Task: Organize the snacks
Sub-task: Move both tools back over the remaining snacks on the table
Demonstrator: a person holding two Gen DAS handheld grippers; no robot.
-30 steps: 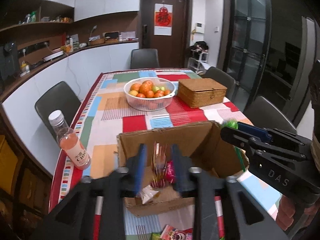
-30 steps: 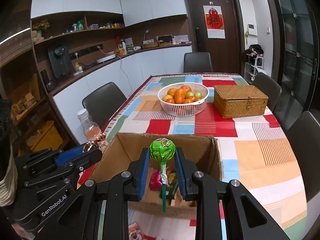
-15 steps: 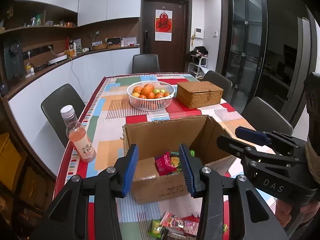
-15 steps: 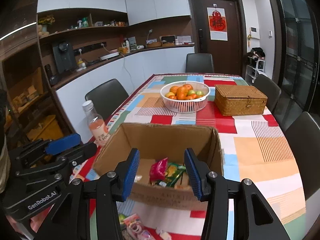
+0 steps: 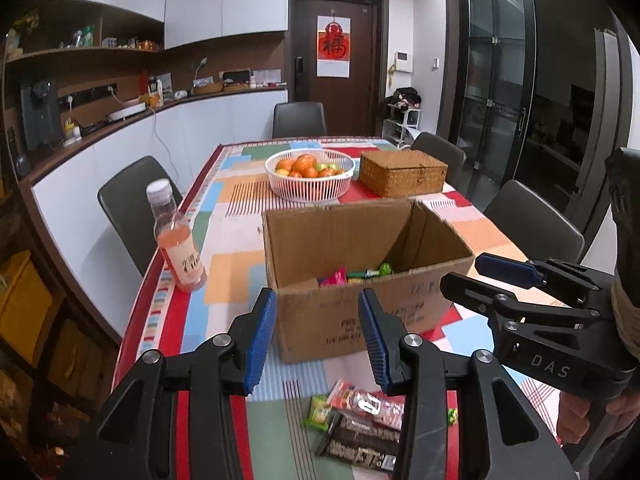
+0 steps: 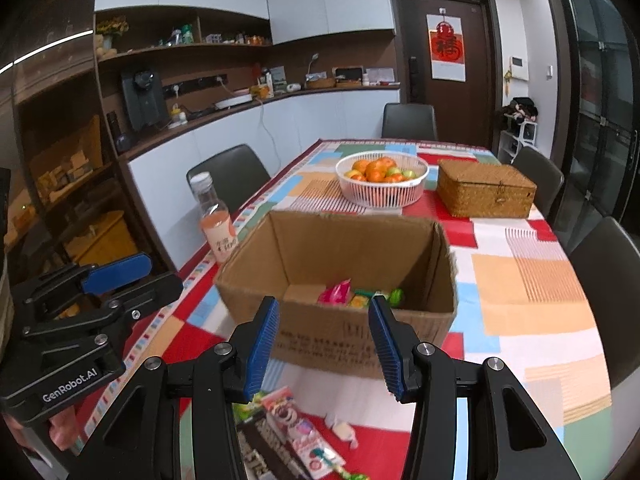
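The long table [image 5: 224, 220] with its patchwork cloth fills the room, and near its front end stands the open cardboard box [image 6: 340, 264], where the snacks are collected. Behind the box I see the white fruit basket [image 6: 382, 184] and the wicker case [image 6: 486, 194]; a pink drink bottle [image 5: 176, 240] stands to the left of the box, near the table edge.

A second ago both tongs were over the box, the right one carrying a green lollipop, the left one closed on a thin sweet. Now the left gripper [image 5: 316, 336] and the right gripper [image 6: 324, 344] have both drawn back to the near side of the box, and both stand wide apart with nothing between the blue pads. The green lollipop [image 6: 396, 295] now lies on the box floor, beside a pink packet [image 6: 336, 292] and a yellow-green one.

So I judge that this delivery is finished. The work is not complete, however: a small pile of loose snacks [image 5: 360, 428], dark chocolate bars [image 5: 360, 446] and a pink packet among them, is lying on the cloth in front of the box, just under the tongs. It seems the next pick will come from there.
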